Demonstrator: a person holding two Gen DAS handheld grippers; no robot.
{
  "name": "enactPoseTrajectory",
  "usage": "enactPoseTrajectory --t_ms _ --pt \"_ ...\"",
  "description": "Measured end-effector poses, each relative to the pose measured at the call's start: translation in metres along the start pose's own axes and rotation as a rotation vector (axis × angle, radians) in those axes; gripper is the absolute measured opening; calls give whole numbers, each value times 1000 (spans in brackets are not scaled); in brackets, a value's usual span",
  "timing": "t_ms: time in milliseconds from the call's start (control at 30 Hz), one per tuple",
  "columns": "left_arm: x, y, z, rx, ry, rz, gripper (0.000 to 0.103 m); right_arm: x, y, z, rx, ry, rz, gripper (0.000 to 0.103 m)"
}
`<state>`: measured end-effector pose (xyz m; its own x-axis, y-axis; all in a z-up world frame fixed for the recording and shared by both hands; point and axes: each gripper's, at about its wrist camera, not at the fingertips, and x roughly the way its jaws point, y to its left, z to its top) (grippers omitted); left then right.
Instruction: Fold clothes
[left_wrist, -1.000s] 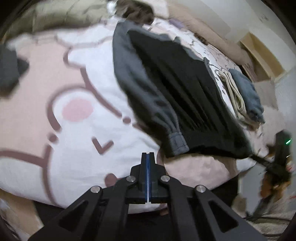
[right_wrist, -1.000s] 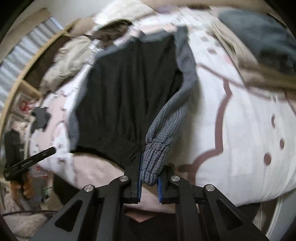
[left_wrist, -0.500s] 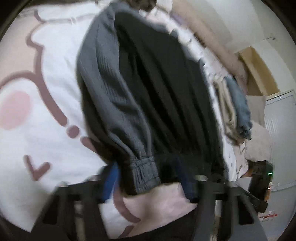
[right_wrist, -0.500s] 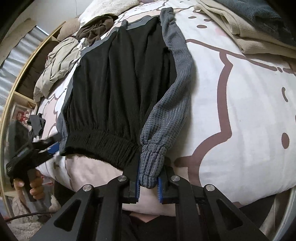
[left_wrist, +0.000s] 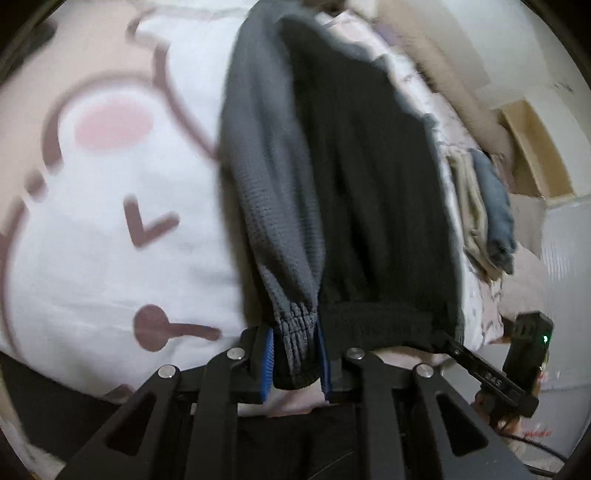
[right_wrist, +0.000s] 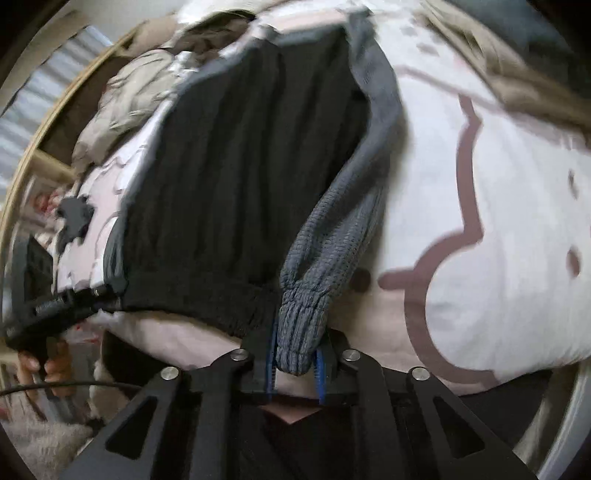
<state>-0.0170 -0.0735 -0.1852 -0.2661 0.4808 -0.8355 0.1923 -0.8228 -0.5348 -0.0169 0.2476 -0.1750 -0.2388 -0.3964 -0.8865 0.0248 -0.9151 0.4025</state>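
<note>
Left gripper (left_wrist: 295, 363) clamps one grey cuff (left_wrist: 295, 343); right gripper (right_wrist: 295, 363), jaws opening around the other cuff (right_wrist: 301, 325), likely to lay the sleeves inward.

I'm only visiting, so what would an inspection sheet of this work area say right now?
Surface: bed cover with a cartoon print.
Job's things: black sweater with grey sleeves, laid flat.
Clutter: folded clothes; crumpled beige garment.
Grippers: left tongs closed on one cuff; right tongs opening, other cuff between them.
Cables: black cable low beside the bed.
Surroundings: wooden shelf.
</note>
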Motion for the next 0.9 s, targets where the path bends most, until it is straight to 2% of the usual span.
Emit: enactPoseTrajectory --t_ms 33,67,133,233,267,367,400,467,567,633,733,900 --pt "0 -1 1 3 -6 -4 23 -1 -1 0 8 -10 13 38" --pt "-2 -2 1 13 -11 -9 23 -4 0 0 6 -22 23 62" --pt "-13 -6 2 63 -24 6 36 -17 1 0 -14 -58 -20 91" --pt "-37 -8 9 141 -69 70 48 -41 -1 6 -56 -110 -101 91" --pt "-48 -9 14 172 -95 101 49 -53 -4 12 -65 -136 -123 91" --pt "-83 -12 53 264 -197 174 56 -88 -12 44 -77 -245 -163 91" --pt "-92 -14 70 289 -233 191 61 -100 -15 62 -89 -292 -173 91" --pt "-108 -20 106 340 -302 226 63 -113 -18 102 -113 -366 -194 90" --pt "-104 -32 172 393 -353 250 63 -112 -19 172 -138 -432 -211 78" --pt "-89 -30 215 372 -344 220 63 -97 -23 216 -129 -429 -201 71" --pt "-54 -18 279 287 -307 160 63 -60 -34 273 -82 -377 -206 65" --pt "1 -6 348 185 -280 136 63 11 -56 342 -1 -276 -246 64"
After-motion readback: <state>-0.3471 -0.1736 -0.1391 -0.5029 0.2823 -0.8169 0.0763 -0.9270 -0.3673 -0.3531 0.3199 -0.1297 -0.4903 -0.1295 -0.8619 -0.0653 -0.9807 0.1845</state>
